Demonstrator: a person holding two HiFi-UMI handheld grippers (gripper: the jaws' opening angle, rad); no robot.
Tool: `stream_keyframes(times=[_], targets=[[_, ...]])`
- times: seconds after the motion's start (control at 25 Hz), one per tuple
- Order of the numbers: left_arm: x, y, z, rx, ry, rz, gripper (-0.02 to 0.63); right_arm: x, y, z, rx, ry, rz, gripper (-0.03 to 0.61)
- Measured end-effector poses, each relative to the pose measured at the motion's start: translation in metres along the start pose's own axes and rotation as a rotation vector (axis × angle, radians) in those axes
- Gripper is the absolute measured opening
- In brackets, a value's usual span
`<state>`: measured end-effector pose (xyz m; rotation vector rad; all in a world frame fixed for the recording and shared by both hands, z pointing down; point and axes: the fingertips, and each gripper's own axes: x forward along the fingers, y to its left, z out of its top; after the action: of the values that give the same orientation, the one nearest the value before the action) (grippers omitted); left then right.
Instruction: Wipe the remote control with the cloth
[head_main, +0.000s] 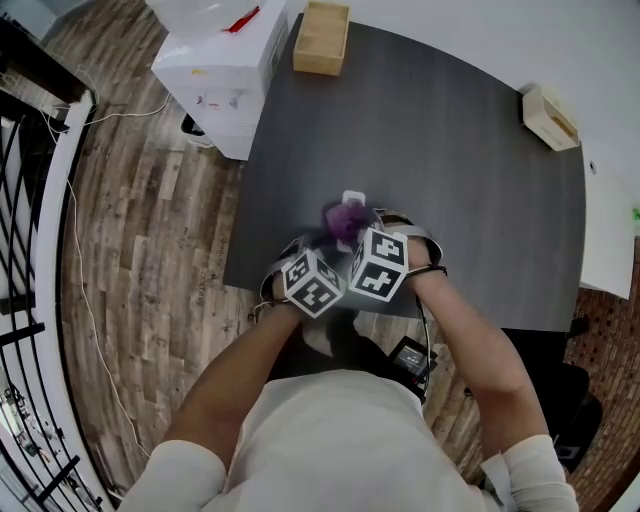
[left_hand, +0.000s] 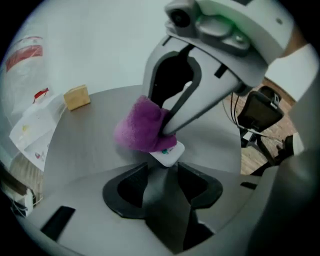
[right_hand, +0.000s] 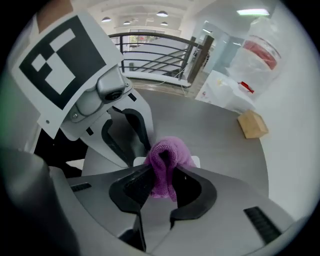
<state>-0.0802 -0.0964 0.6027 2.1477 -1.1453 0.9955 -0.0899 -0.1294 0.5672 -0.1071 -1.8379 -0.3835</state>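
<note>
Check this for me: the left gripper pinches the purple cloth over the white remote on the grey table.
Wrong gripper. The right gripper pinches the purple cloth over the white remote on the grey table; the right gripper view shows the cloth clamped between its jaws.

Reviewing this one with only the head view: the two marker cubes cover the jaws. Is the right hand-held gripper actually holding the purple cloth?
Observer: Yes. The right gripper view shows the right hand-held gripper closed on a hanging fold of the cloth.
Operator: And is the left one clamping the remote?
Observer: No. In the left gripper view the left hand-held gripper has its jaws apart. The end of the white remote sits at the gap, and neither pad presses it.
</note>
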Motion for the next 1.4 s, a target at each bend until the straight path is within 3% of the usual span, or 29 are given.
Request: stream_keyframes(times=[0.28, 0.4, 0.8, 1.0, 1.16, 1.28, 1.4], targets=[[0.000, 0.009, -0.001, -0.101, -0.017, 0.040, 0.162, -0.011, -0.001, -0.025, 0.144, -0.013, -0.019, 0.112], [-0.001, 0.012, -0.002, -0.106, -0.019, 0.053, 0.124, -0.013, -0.002, -0.039, 0.155, 0.003, -0.031, 0.112], [-0.006, 0.013, -0.002, -0.108, -0.031, 0.016, 0.120, -0.023, -0.014, -0.047, 0.241, -0.033, -0.110, 0.112], [-0.010, 0.013, 0.015, -0.041, -0.087, -0.025, 0.120, -0.043, -0.042, -0.066, 0.357, -0.073, -0.206, 0.112], [-0.001, 0.001, 0.026, 0.017, -0.077, -0.083, 0.120, -0.036, -0.062, -0.104, 0.465, -0.001, -0.250, 0.112], [0.008, -0.008, 0.031, 0.048, -0.062, -0.111, 0.120, -0.018, -0.060, -0.123, 0.537, 0.062, -0.218, 0.112], [0.013, -0.017, 0.037, 0.085, -0.053, -0.147, 0.120, -0.010, -0.040, -0.115, 0.513, 0.060, -0.159, 0.112]])
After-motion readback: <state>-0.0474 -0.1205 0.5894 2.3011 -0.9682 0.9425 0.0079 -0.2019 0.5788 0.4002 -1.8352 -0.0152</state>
